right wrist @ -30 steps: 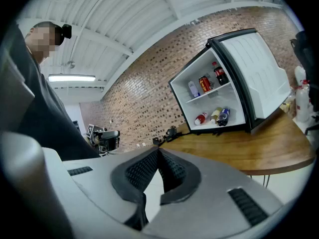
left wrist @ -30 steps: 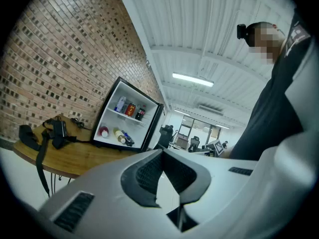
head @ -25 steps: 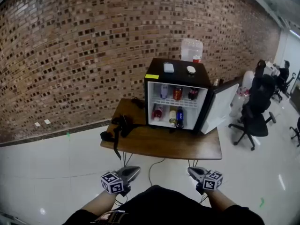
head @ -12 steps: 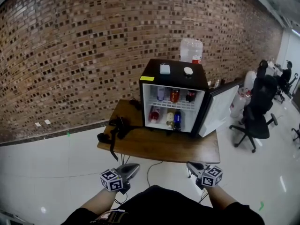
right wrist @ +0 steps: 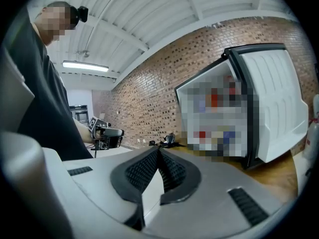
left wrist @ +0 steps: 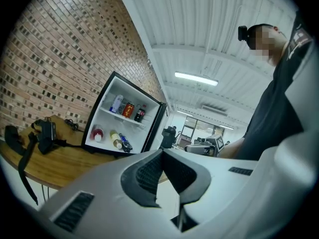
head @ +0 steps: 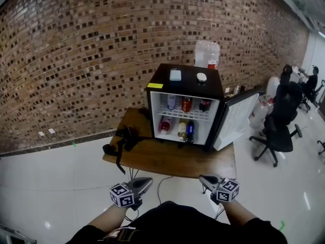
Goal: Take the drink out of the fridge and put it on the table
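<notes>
Left gripper (head: 146, 181) and right gripper (head: 204, 179), bottom of frame, are closed and empty. Open one wide before reaching the bottles (head: 189, 131) in the open mini fridge (head: 185, 86), centre.

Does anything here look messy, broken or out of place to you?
Nothing is spilled or broken. Two things look untidy: the mini fridge has its door standing wide open, and a black strap from the gear at the table's left end dangles over the edge.
</notes>
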